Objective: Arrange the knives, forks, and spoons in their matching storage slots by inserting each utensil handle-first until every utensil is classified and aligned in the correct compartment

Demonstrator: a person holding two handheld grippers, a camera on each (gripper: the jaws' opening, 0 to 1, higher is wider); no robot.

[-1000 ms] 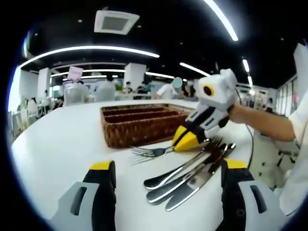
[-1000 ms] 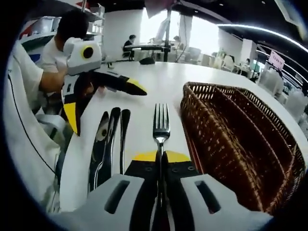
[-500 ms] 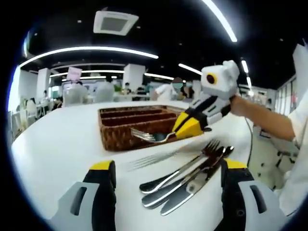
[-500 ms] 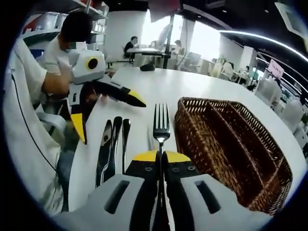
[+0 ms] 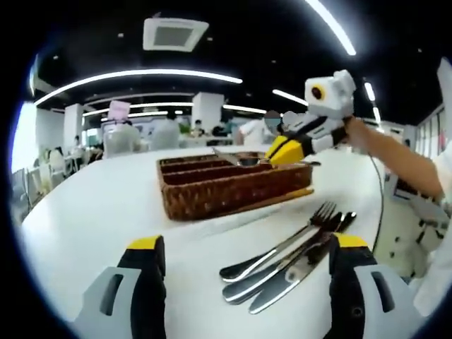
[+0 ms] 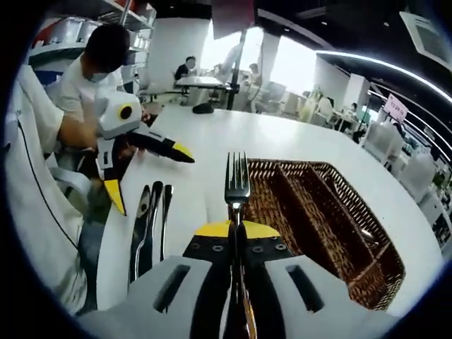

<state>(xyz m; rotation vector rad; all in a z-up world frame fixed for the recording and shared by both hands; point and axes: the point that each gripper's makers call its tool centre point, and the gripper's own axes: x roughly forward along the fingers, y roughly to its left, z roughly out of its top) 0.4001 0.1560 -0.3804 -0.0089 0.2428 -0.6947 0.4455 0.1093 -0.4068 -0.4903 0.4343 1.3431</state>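
**Over the basket's near edge: fork gripped, three pieces waiting on the desk**

Above the wicker basket (image 6: pixel 321 212), the right gripper (image 6: pixel 236 229) has its jaws clenched on a fork (image 6: pixel 236 185), held at the neck with the tines pointing forward. In the left gripper view the same fork (image 5: pixel 240 159) hovers over the basket's (image 5: pixel 226 194) long compartments. The left gripper (image 5: pixel 244 247) stands released, jaws wide, just short of the remaining cutlery (image 5: pixel 286 251) lying together toward the desk's (image 5: pixel 92 212) near edge. The fork looks stiff, light and slippery, so a firm pinch on the flat neck suits it; a loose grip would likely let it swivel.
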